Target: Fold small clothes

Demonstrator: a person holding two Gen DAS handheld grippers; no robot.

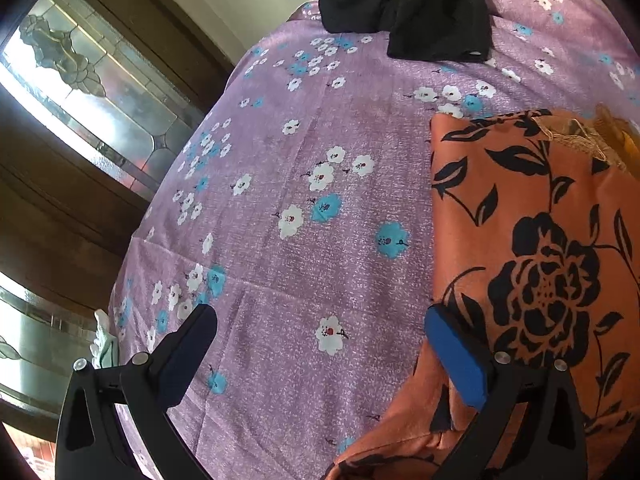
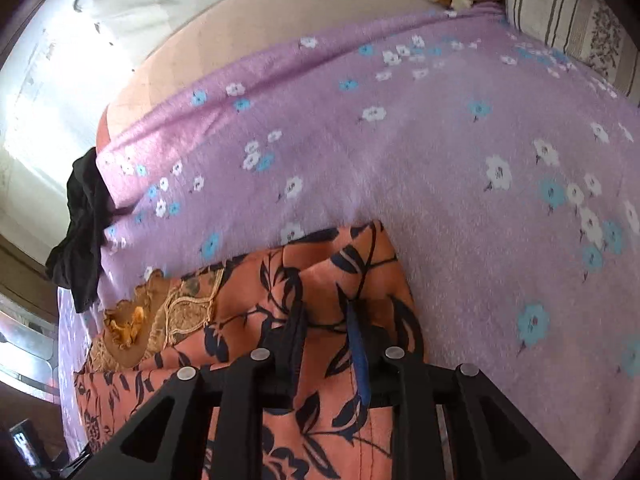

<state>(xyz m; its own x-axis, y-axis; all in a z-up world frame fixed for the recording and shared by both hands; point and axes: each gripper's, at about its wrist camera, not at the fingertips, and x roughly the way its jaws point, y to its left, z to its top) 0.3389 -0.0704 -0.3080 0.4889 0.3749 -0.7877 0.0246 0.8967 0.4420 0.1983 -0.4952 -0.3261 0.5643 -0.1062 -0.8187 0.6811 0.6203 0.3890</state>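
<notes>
An orange garment with black flowers (image 1: 520,220) lies on the purple flowered bedsheet (image 1: 300,160), with a gold lace neckline (image 1: 580,136) at its far end. My left gripper (image 1: 320,314) hovers open and wide over bare sheet. Its blue-padded right finger (image 1: 456,356) sits at the garment's left edge, and nothing is between the fingers. In the right wrist view, my right gripper (image 2: 324,312) stands narrow with a raised, bunched fold of the orange garment (image 2: 328,248) pinched between its fingers. The lace neckline (image 2: 180,312) lies to its left.
A crumpled black garment (image 1: 412,8) lies at the far edge of the sheet, also visible as the black garment (image 2: 80,232) hanging over the bed's side. A striped pillow (image 2: 560,20) sits at the far right. A leaded-glass window (image 1: 80,80) runs along the bed's left.
</notes>
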